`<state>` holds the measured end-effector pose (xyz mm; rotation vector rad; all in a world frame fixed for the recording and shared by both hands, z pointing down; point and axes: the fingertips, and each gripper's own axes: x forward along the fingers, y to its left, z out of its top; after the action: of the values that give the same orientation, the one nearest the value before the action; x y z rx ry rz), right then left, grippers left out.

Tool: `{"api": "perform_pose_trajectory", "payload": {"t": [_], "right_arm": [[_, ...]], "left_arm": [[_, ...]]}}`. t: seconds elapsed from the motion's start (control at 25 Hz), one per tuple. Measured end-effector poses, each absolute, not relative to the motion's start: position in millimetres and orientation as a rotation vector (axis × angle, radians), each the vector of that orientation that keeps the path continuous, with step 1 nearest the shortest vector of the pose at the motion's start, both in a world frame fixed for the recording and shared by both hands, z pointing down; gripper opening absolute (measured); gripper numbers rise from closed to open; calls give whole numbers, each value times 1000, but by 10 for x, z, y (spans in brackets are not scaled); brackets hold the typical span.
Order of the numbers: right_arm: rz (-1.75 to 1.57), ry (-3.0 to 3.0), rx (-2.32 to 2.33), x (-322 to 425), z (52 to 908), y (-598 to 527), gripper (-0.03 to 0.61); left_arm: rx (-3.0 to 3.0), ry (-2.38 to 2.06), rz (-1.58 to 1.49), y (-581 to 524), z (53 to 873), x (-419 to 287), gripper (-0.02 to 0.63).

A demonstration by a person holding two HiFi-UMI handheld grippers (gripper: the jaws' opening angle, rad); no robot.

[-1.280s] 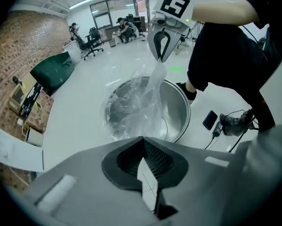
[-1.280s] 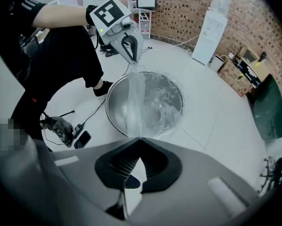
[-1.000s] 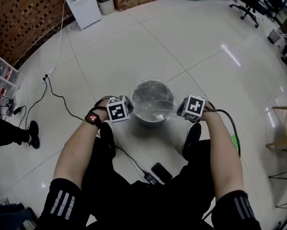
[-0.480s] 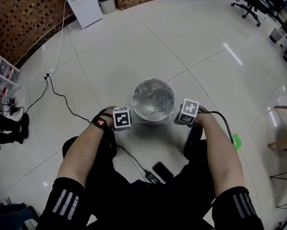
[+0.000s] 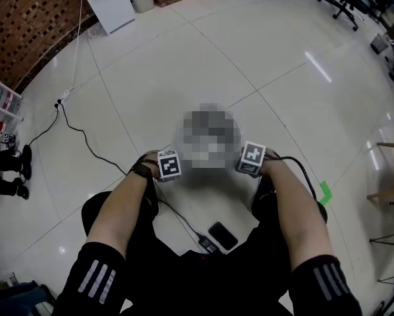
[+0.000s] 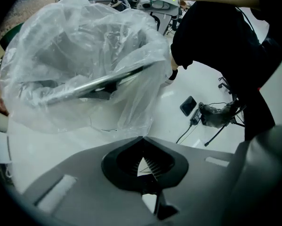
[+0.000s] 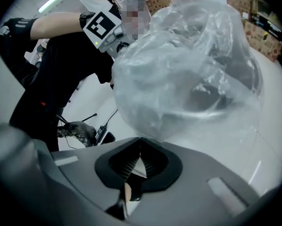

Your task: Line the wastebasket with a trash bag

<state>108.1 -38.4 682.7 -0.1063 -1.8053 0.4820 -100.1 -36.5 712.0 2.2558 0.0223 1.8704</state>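
Since both hands have sunk over the last second, the picture from the head view has changed in one main way: the marker cubes, which a second ago hung nearer the camera with film stretched between them, now sit lower, close against either side of the wastebasket (image 6: 100, 83). It stands where it stood, on the white tiled floor (image 5: 269, 64) just in front of the person's feet. The clear trash bag (image 6: 79, 51) has gone down with the hands. In both gripper views the metal rim shows through the film, and a skirt of plastic hangs below that rim on the outside. I judge from this that the bag's mouth is being drawn down over the rim as a cuff, so the lining is well along. What seems left is to seat the cuff evenly all round and let go.

Both forearms reach forward and down, roughly side by side, one to each side of the basket. The wrists are bent so that each tool points steeply at the floor.

The left gripper (image 6: 141, 140) has its jaws pressed together, with the lower edge of the film running into their tip, so it pinches the bag. The right gripper (image 7: 141, 141) is closed the same way on the opposite side, the plastic bulging up from its nip
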Motion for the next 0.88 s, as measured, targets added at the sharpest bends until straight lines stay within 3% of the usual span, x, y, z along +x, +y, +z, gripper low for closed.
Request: {"api": "perform_pose_trajectory", "payload": {"t": [0.16, 0.24, 0.4, 0.52, 0.68, 0.88], "right_arm": [[459, -1769, -114, 1118, 6951, -341, 14], [463, -1754, -142, 1137, 6939, -299, 88], [491, -1789, -155, 1166, 6759, -337, 141], [499, -1833, -123, 1261, 6568, -479, 150], [525, -1872, -4, 1443, 6366, -742, 149], [445, -1953, 120, 1467, 6031, -1113, 149]], "left_arm": [[2290, -34, 1861, -426, 7246, -929, -6], [2297, -30, 1864, -434, 7234, -908, -5], [2291, -60, 1870, -480, 7128, -1018, 78], [2257, -96, 1878, -529, 6985, -1193, 135], [2166, -65, 1726, -436, 6669, -1348, 140], [2390, -339, 1541, -1132, 5991, -1271, 132]]}}
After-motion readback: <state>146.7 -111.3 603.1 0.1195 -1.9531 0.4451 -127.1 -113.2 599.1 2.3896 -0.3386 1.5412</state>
